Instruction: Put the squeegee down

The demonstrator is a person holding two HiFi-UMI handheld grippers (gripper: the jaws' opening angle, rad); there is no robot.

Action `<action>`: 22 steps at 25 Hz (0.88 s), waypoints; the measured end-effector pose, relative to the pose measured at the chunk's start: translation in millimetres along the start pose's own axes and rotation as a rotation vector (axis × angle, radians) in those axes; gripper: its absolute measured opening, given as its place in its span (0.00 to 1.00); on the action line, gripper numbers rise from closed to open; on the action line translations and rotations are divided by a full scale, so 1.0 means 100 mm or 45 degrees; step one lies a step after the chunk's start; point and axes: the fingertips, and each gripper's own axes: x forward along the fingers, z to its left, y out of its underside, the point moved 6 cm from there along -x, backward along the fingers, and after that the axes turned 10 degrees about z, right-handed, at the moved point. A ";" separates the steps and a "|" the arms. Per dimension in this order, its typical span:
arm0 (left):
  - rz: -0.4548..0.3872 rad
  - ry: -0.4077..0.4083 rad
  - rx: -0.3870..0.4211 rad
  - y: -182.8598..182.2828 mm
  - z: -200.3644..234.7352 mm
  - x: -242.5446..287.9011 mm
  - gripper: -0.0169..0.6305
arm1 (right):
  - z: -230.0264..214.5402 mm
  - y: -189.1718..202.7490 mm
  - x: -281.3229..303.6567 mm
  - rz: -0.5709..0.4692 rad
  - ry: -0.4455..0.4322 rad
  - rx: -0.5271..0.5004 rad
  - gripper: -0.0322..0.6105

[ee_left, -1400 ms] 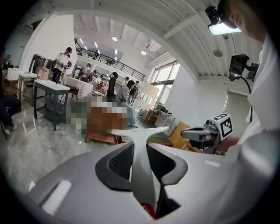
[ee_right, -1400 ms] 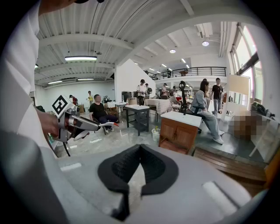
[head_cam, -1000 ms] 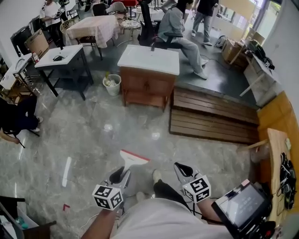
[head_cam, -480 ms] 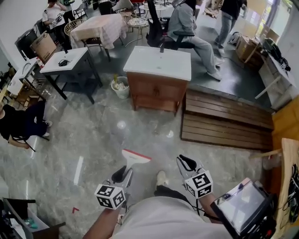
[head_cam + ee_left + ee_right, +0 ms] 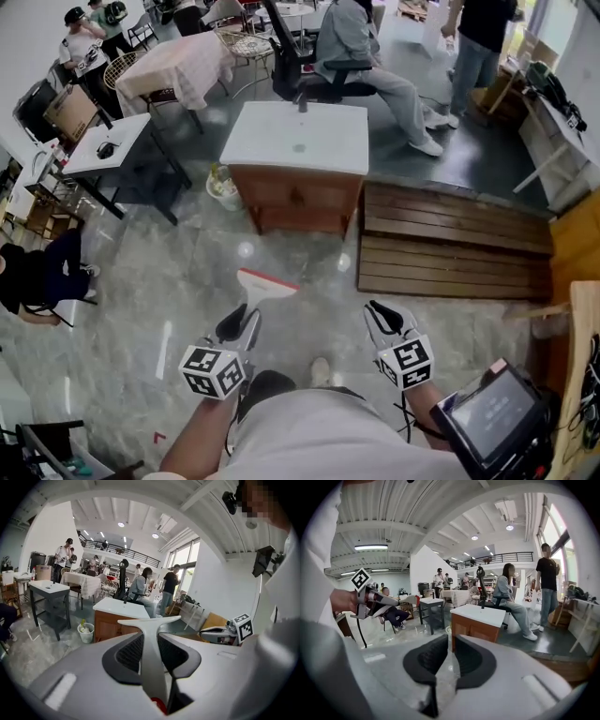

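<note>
white squeegee [image 5: 266,284] clamped in left claw [image 5: 237,323], right claw [image 5: 381,316] closed empty, wooden cabinet [image 5: 300,195] ahead

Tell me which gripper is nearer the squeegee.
Left. The left gripper has its jaws closed on the handle of the squeegee, blade pointing ahead. The right gripper holds nothing and hangs off to its right, clear of it.

Left gripper [image 5: 239,323], right gripper [image 5: 378,314]: grey, black-padded jaws.
</note>
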 end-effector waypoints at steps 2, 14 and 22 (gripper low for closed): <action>0.008 0.022 0.008 -0.13 -0.03 0.21 0.19 | -0.18 -0.02 0.05 -0.008 0.017 0.024 0.10; 0.040 0.161 0.054 -1.20 0.69 1.90 0.19 | -1.05 -0.50 0.96 0.044 0.172 0.127 0.10; 0.060 0.254 0.142 -2.14 1.45 2.89 0.19 | -1.46 -1.25 1.88 0.024 0.291 0.193 0.10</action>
